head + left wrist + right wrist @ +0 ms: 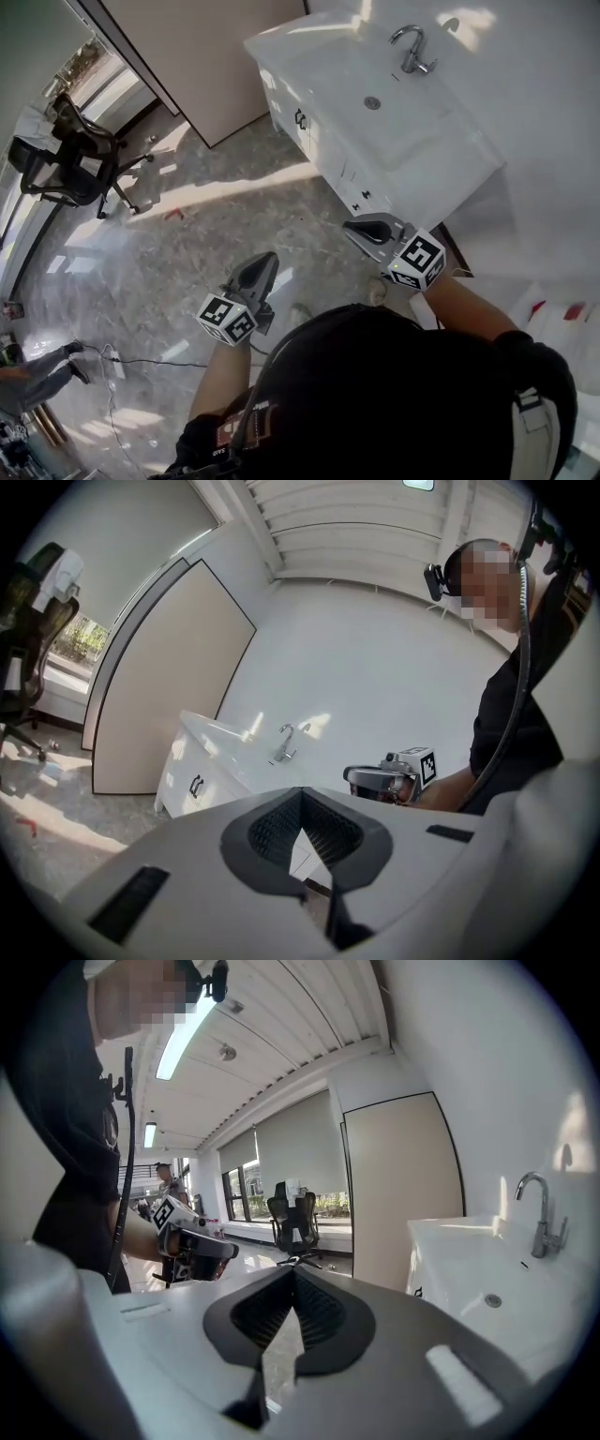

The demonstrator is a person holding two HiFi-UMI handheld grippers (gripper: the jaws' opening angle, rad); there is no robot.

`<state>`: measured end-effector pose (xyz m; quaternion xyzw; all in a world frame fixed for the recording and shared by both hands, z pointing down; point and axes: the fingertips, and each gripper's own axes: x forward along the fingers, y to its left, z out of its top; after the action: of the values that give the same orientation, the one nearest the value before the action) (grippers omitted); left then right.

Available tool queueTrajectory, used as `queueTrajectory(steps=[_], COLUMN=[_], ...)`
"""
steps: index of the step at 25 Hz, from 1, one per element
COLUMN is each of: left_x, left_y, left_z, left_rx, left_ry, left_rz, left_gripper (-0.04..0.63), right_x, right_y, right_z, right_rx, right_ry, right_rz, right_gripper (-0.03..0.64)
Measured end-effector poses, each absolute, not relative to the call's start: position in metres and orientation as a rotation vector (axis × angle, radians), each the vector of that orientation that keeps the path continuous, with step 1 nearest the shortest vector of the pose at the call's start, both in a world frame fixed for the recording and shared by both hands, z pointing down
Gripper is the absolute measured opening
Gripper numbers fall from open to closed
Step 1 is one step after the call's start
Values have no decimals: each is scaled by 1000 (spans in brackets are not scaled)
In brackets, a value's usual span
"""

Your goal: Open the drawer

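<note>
The left gripper has its two jaws pressed together at the tips, and nothing is between them. The right gripper is the same: jaws together, empty. Both are held in the air above the grey marbled floor, each with its marker cube toward the person's forearm. The left one is well apart from the furniture. The right one is near the close end of the white cabinet, but it does not touch it.

The drawer is in the front of this cabinet, under the sink with the faucet. The front panels carry small dark handles and all lie flush, so the drawer is closed. Which panel is a drawer and which is a door, I cannot tell.

A beige wall panel stands beyond the cabinet, and a black office chair stands far to the left.
</note>
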<state>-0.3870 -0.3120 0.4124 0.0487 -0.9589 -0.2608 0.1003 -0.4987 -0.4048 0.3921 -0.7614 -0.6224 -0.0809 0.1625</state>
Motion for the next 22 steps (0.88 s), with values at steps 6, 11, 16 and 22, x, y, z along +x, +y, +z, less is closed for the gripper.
queueTrajectory(steps=[6,11,16,22], left_x=[-417,-430,-474,-519], left_y=[-324,-337,-367,-395], left_z=[459,517,602,719], left_rx=[136,155,192,236], left_ry=[-2821,-2773,-2730,-2634], left_rz=[-859,-882,-907,-941], left_gripper=[0,0,0,0], right_x=[-495,-481,-504,-531], right_y=[-399,-396,-415,-434], right_z=[439,491,553,639], right_rx=[-2199,-2198,-2166,-2109], right_ry=[-1705,-1683,-1737,-1797], right_rz=[-285,-280,-203,-99], right_gripper=[0,0,0,0])
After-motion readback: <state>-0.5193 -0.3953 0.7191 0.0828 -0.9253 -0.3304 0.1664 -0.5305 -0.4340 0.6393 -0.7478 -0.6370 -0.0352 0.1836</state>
